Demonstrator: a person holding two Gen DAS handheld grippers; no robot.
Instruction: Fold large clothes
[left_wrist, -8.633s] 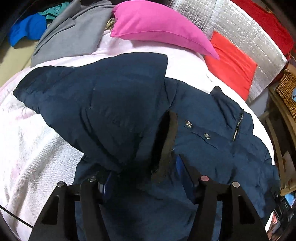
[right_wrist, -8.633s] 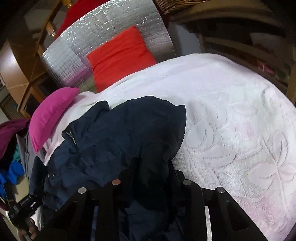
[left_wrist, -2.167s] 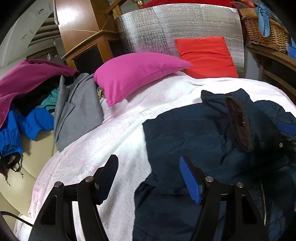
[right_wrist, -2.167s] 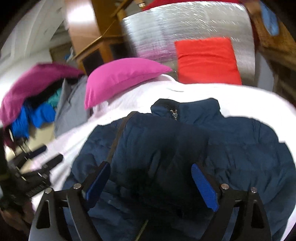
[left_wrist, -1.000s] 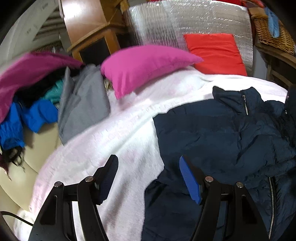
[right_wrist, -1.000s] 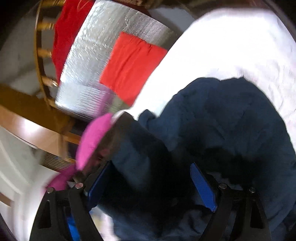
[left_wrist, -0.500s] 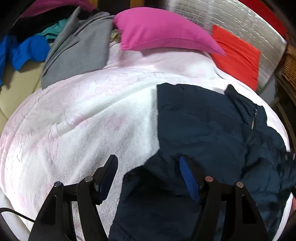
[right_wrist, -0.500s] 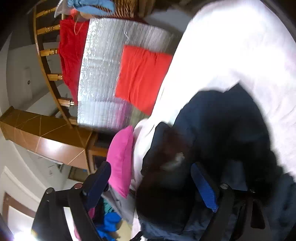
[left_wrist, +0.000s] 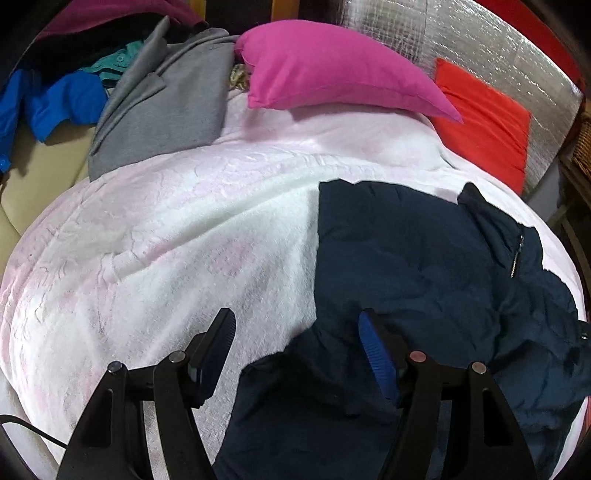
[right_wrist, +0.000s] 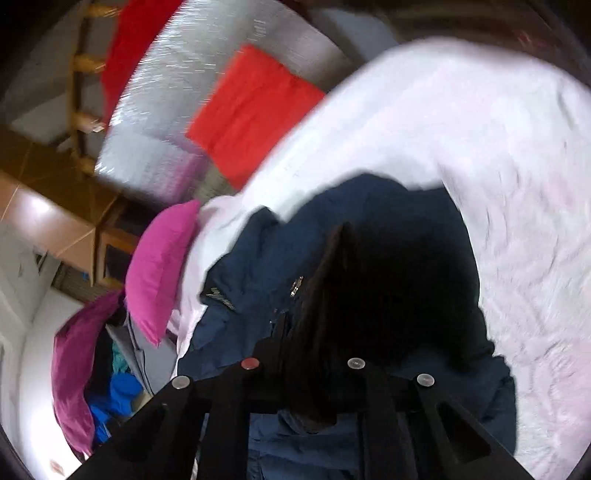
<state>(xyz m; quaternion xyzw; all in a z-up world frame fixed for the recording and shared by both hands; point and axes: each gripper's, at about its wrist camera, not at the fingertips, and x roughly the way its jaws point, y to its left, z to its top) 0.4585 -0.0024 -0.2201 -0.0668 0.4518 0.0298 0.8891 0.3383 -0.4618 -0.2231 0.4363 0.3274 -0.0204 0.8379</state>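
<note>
A navy padded jacket (left_wrist: 424, 258) lies on the white blanket (left_wrist: 166, 236) of the bed, at the right in the left wrist view, its zip collar toward the far right. My left gripper (left_wrist: 297, 349) is open and empty, just above the jacket's near left edge. In the blurred right wrist view my right gripper (right_wrist: 314, 354) is shut on a dark fold of the jacket (right_wrist: 369, 288), which hides its fingertips; the rest of the jacket (right_wrist: 258, 273) spreads beyond it.
A pink pillow (left_wrist: 332, 70) and a red cushion (left_wrist: 484, 122) lie at the head of the bed against a silver foil panel (left_wrist: 480, 48). A grey garment (left_wrist: 166, 103) and blue clothes (left_wrist: 51, 103) are piled at the left. A wicker basket (left_wrist: 583, 144) stands at the right.
My left gripper has dropped toward the jacket's near left edge and stays open. My right gripper was open half a second ago and has shut on a fold of the jacket.
</note>
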